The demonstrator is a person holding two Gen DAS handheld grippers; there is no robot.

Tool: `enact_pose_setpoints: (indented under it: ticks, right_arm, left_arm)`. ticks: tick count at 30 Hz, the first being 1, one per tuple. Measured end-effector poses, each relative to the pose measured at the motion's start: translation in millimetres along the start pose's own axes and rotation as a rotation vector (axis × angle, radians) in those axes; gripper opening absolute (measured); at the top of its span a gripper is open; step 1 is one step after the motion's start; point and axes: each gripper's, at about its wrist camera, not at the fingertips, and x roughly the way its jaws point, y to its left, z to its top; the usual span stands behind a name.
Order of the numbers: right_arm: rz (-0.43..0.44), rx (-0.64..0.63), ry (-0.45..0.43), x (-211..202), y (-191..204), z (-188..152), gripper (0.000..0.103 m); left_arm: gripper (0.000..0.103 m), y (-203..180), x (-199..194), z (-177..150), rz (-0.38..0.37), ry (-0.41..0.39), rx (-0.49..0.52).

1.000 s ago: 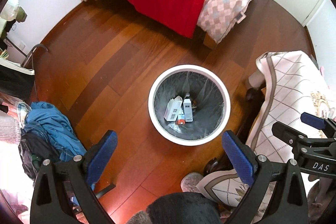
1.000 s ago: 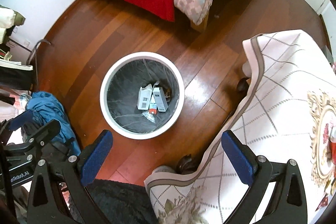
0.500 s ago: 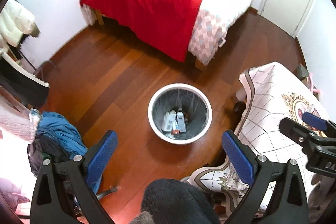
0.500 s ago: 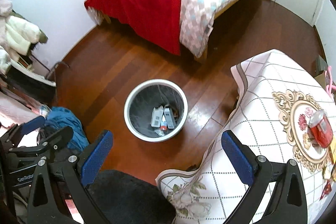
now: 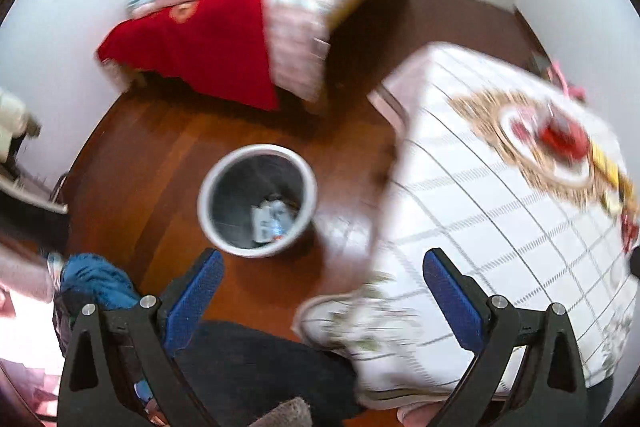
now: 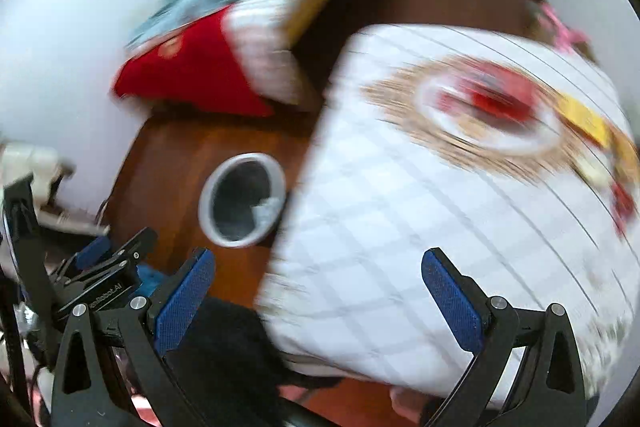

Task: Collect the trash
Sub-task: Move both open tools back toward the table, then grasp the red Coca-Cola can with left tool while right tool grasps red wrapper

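A white trash bin [image 5: 224, 227] with a grey liner stands on the wood floor and holds several small boxes [image 5: 270, 219]. It also shows in the right wrist view [image 6: 208, 223], partly hidden by the table. My left gripper [image 5: 322, 301] is open and empty, high above the floor between bin and table. My right gripper [image 6: 318, 297] is open and empty above the table's near edge. A red can [image 5: 562, 137] and yellow items [image 5: 608, 167] lie on the white checked tablecloth [image 5: 480, 211]. Both views are blurred.
A bed with red and blue covers [image 5: 224, 39] stands at the back wall. A blue clothes heap [image 5: 92, 279] lies at the lower left. My left gripper's body [image 6: 108, 275] shows at the left of the right wrist view. A dark slipper [image 5: 256, 367] is below.
Both grippers have risen and swung to the right, from above the bin toward the table. The bin now looks smaller and sits left of centre. Both stay open.
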Motion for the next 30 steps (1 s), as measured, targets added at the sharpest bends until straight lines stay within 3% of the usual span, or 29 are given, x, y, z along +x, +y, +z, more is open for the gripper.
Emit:
enact_pose_setpoints:
  ticks: [7,12,16,21,25,30]
  right_arm:
    - [-0.218,0.251,-0.010,-24,-179,-9,0.099]
    - [-0.319,0.351,-0.003,-23,-284,6,0.098]
    - [-0.329,0.381,0.044,-6,-323,26,0.098]
    - [-0.325,0.393,0.109,15,-348,42,0.098]
    - [-0.313,0.413,0.134,29,-358,52,0.098]
    - [-0.313,0.422,0.171,46,-366,64,0.098]
  left_arm:
    - [0.102,-139,51,9,-0.052,0.074,0.175]
    - [0.102,-223,57,26,-0.052,0.010,0.449]
    - [0.102,-292,53,52,0.006,-0.143,0.830]
    - [0.102,-338,60,78,0.018,-0.221,1.204]
    - [0.102,-365,86,93,0.021,-0.156,1.413]
    - [0.102,-387,121,97,-0.015,-0.037,1.507]
